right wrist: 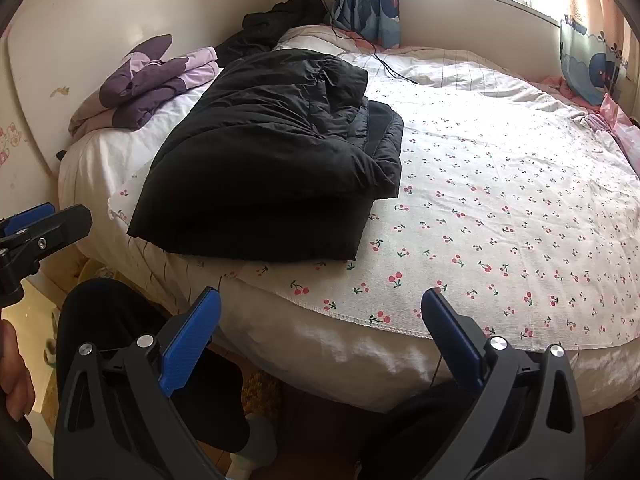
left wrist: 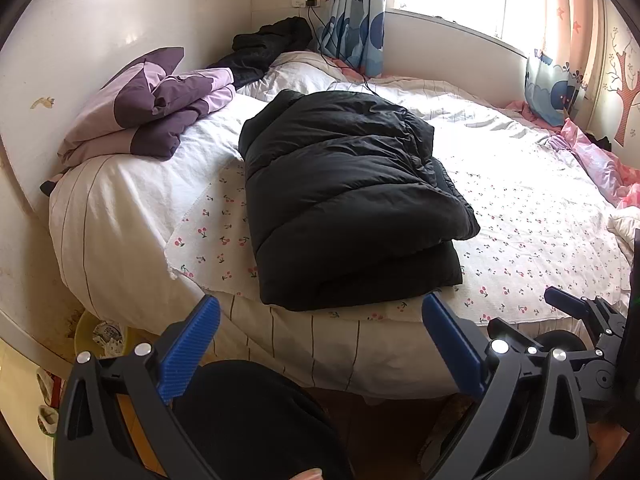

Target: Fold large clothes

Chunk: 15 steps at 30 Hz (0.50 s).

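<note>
One folded black coat (left wrist: 344, 200) on cherry-print sheet (left wrist: 540, 220).

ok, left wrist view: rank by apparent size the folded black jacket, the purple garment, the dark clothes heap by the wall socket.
1. folded black jacket, clearly largest.
2. purple garment.
3. dark clothes heap, smallest, but it lies farthest from the camera, so its true size is unsure.
</note>
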Tool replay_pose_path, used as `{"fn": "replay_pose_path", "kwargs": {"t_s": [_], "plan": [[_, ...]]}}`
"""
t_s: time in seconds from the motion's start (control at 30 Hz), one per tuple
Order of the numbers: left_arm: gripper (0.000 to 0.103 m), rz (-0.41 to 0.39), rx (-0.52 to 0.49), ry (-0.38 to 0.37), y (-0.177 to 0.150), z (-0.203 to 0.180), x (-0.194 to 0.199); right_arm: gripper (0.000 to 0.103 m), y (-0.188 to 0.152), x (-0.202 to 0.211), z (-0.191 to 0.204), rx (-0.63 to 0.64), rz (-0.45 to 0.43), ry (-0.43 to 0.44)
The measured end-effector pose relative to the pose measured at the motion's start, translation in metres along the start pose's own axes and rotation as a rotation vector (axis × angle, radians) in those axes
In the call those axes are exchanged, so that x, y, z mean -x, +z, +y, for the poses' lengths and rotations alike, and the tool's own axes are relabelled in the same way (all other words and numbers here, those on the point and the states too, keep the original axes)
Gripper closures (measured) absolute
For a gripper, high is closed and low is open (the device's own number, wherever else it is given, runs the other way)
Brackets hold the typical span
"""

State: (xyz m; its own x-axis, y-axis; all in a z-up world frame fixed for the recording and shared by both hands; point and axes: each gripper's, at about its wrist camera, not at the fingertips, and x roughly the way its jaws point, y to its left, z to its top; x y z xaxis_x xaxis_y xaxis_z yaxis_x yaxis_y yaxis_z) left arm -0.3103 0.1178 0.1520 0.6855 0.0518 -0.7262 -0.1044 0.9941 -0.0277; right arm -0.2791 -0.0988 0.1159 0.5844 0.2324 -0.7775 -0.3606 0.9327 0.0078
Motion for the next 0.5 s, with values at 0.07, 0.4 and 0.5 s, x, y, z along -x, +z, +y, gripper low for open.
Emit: {"fn": "replay_pose_path", "kwargs": {"t_s": [0.07,0.4,0.5], "plan": [[0.006,0.0,0.0,0.001,-0.0002,-0.0001,0.0,0.006,0.0,-0.0006,0.0001,0.001,0.001,0.001],[0.006,-0.009,-0.011,0.008,0.0007,-0.0007,-0.0013,0.006,-0.002,-0.0069,0.0022,0.003,0.01,0.009],[0.006,-0.012,-0.011,0.012,0.0003,-0.0013,-0.0014,0.006,-0.0022,-0.0099,0.0013,0.0,0.013,0.011]]}}
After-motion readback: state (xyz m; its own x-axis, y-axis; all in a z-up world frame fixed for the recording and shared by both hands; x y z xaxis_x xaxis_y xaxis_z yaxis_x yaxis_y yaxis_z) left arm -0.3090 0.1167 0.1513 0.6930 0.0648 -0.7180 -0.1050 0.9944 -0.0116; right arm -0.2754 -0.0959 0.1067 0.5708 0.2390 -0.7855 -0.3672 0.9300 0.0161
